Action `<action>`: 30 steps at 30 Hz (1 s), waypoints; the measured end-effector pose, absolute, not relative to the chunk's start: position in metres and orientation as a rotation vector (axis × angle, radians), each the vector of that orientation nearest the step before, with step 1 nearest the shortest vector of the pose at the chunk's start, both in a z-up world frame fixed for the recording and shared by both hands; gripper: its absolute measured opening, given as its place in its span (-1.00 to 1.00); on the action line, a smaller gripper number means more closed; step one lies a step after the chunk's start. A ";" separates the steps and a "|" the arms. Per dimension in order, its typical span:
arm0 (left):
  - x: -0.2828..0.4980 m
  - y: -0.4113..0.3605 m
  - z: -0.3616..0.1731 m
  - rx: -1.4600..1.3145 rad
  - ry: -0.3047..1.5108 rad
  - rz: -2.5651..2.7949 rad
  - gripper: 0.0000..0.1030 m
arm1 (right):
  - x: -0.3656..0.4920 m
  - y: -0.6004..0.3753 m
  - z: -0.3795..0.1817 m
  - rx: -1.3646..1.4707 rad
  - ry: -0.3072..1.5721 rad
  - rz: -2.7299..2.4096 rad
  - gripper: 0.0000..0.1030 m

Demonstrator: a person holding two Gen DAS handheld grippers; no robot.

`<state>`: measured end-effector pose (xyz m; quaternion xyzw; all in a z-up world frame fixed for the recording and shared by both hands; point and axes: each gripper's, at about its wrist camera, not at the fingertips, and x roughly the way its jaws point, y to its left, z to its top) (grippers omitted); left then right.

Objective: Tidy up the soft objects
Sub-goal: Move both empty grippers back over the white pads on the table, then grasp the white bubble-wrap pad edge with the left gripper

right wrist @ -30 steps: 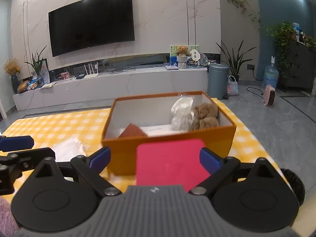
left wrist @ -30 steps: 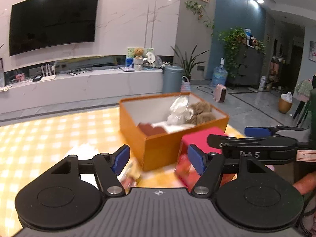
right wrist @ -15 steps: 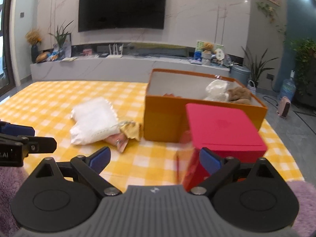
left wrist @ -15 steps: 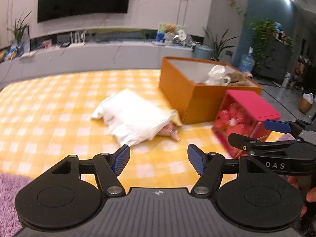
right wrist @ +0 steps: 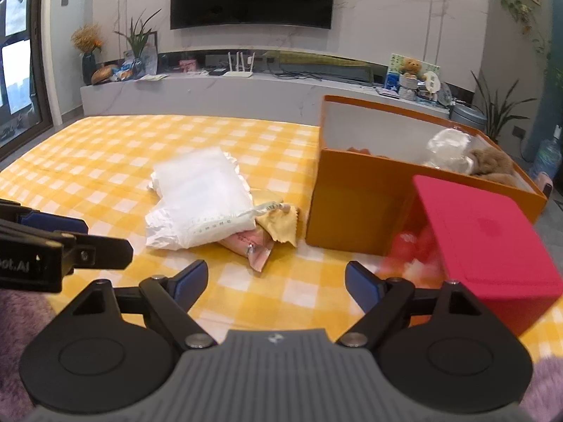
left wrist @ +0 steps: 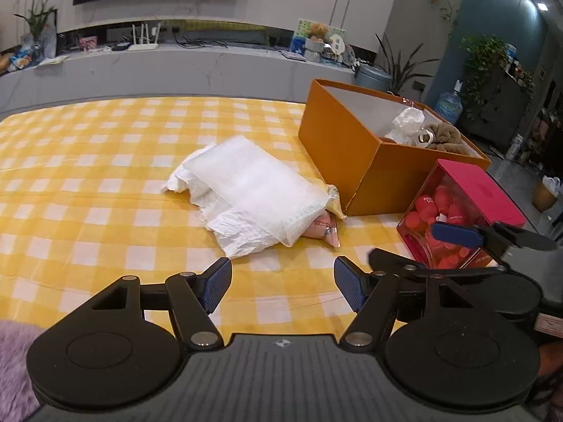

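Note:
A soft white plastic package (left wrist: 246, 190) (right wrist: 200, 197) lies on the yellow checked tablecloth, over a pink packet (left wrist: 322, 230) (right wrist: 251, 244) and a yellow cloth (right wrist: 281, 225). Right of them stands an open orange box (left wrist: 366, 161) (right wrist: 355, 193) holding a brown plush toy (left wrist: 445, 135) (right wrist: 492, 163) and a crinkled clear bag (left wrist: 408, 123) (right wrist: 448, 149). My left gripper (left wrist: 281, 283) is open over bare cloth, short of the white package. My right gripper (right wrist: 276, 281) has nothing between its fingers and its jaws are closing; it is near the pink packet.
A red-lidded clear box (left wrist: 464, 211) (right wrist: 482, 242) of red balls stands by the orange box's near corner, close to the right gripper. Purple fluffy fabric (left wrist: 14, 362) edges the table's near side. A long TV cabinet (right wrist: 228, 95) runs behind the table.
Both grippers have drawn back and dropped from the orange box, bringing the white package and the cloth in front of it into view. The right jaws have narrowed a little.

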<state>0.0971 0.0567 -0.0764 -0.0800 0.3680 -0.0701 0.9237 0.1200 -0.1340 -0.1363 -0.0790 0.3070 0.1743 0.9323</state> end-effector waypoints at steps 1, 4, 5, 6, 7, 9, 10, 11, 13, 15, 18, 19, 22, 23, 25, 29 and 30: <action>0.100 0.057 -0.077 -0.168 0.763 -0.147 0.52 | 0.125 -0.132 -0.138 -0.169 0.635 0.363 0.58; 0.110 0.061 -0.077 -0.181 0.776 -0.130 0.52 | 0.139 -0.125 -0.143 -0.195 0.649 0.385 0.56; 0.113 0.064 -0.077 -0.188 0.780 -0.113 0.52 | 0.144 -0.121 -0.145 -0.208 0.649 0.398 0.56; 0.117 0.067 -0.077 -0.198 0.787 -0.096 0.52 | 0.147 -0.118 -0.146 -0.219 0.647 0.409 0.56; 0.121 0.069 -0.078 -0.208 0.797 -0.083 0.52 | 0.151 -0.114 -0.146 -0.230 0.645 0.421 0.56; 0.128 0.074 -0.077 -0.222 0.807 -0.074 0.51 | 0.158 -0.108 -0.148 -0.241 0.644 0.437 0.52; 0.130 0.075 -0.076 -0.220 0.803 -0.078 0.51 | 0.161 -0.105 -0.148 -0.242 0.644 0.443 0.45; 0.131 0.076 -0.074 -0.216 0.792 -0.076 0.51 | 0.165 -0.102 -0.147 -0.239 0.644 0.451 0.41; 0.132 0.079 -0.071 -0.211 0.767 -0.049 0.51 | 0.172 -0.097 -0.145 -0.238 0.638 0.469 0.41; 0.134 0.088 -0.071 -0.236 0.768 -0.013 0.51 | 0.177 -0.090 -0.142 -0.248 0.625 0.486 0.41; 0.138 0.096 -0.075 -0.281 0.789 0.000 0.51 | 0.185 -0.078 -0.142 -0.252 0.624 0.517 0.41; 0.138 0.095 -0.076 -0.276 0.795 -0.001 0.51 | 0.188 -0.073 -0.144 -0.261 0.628 0.524 0.41; 0.138 0.090 -0.080 -0.254 0.801 -0.012 0.50 | 0.197 -0.062 -0.154 -0.297 0.657 0.520 0.18; 0.139 0.090 -0.080 -0.254 0.804 -0.016 0.50 | 0.199 -0.061 -0.157 -0.298 0.672 0.521 -0.17; 0.138 0.089 -0.080 -0.253 0.807 -0.015 0.50 | 0.199 -0.063 -0.160 -0.293 0.687 0.526 -0.45; 0.134 0.085 -0.079 -0.250 0.810 -0.029 0.50 | 0.186 -0.070 -0.158 -0.281 0.691 0.557 -0.94; 0.132 0.083 -0.079 -0.247 0.810 -0.035 0.50 | 0.181 -0.072 -0.157 -0.273 0.693 0.560 -0.95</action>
